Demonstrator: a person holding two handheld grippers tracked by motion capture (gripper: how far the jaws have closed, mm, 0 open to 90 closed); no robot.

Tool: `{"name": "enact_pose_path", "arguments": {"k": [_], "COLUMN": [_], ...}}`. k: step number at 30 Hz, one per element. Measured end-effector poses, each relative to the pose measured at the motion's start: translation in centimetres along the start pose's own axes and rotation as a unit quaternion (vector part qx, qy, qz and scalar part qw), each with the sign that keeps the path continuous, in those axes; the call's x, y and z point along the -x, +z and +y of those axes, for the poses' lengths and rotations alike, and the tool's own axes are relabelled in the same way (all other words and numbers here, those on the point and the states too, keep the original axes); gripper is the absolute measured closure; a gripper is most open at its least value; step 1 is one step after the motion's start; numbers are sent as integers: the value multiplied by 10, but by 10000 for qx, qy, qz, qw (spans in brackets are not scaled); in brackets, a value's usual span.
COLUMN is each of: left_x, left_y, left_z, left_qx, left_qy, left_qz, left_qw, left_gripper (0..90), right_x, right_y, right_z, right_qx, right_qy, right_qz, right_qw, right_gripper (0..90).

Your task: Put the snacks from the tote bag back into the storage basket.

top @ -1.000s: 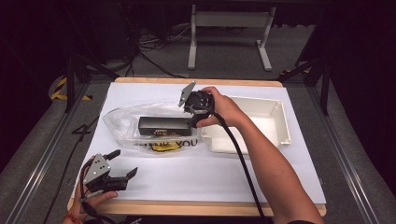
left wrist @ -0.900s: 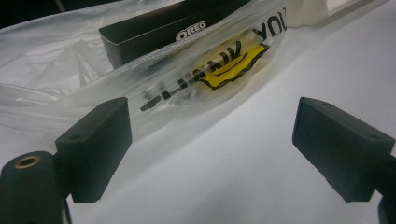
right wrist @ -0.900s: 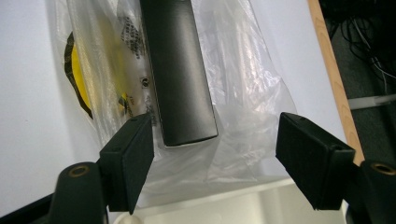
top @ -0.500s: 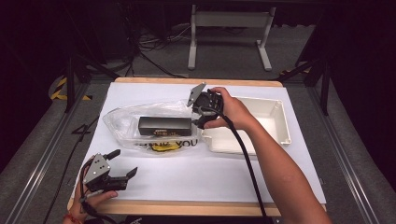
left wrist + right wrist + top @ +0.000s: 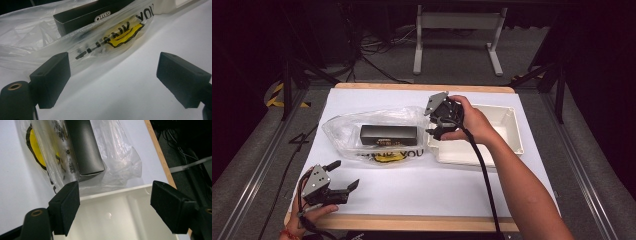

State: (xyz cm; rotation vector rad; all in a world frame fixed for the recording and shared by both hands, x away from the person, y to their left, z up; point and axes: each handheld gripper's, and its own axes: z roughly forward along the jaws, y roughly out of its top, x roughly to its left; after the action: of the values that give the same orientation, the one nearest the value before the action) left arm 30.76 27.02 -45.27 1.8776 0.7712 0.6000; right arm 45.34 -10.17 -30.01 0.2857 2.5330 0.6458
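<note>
A clear plastic bag (image 5: 372, 135) printed with black letters and a yellow smile lies on the white table cover, and a black Oreo box (image 5: 388, 134) rests inside it. My right gripper (image 5: 434, 125) hovers open over the left end of a white tray (image 5: 507, 135), just right of the bag's mouth. In the right gripper view the box (image 5: 85, 150) and bag (image 5: 120, 162) lie beyond the tray rim (image 5: 112, 192). My left gripper (image 5: 343, 176) rests open near the table's front left corner, facing the bag (image 5: 32, 37) and box (image 5: 82, 17).
The white tray (image 5: 472, 155) holds nothing I can see. A wooden edge (image 5: 422, 222) runs along the table's front. Dark floor, cables and a metal stand (image 5: 457, 30) lie beyond the far edge. White table surface (image 5: 452, 190) spreads in front of the bag.
My right gripper has drawn back rightward from the bag, over the tray's left end. The left gripper has stayed put.
</note>
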Motion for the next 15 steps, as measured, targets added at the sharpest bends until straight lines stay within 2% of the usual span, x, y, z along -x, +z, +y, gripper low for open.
{"name": "enact_pose_path", "arguments": {"k": [15], "left_x": [1], "left_y": [1], "left_z": [1], "left_qx": [-25], "left_qy": [47], "left_qz": [-13], "left_qw": [10000], "left_gripper": [132], "right_x": [6], "right_y": [-20], "right_z": [-43], "right_qx": [-112], "right_qy": [268], "right_qz": [-121], "right_qw": [9995], "right_gripper": [215]}}
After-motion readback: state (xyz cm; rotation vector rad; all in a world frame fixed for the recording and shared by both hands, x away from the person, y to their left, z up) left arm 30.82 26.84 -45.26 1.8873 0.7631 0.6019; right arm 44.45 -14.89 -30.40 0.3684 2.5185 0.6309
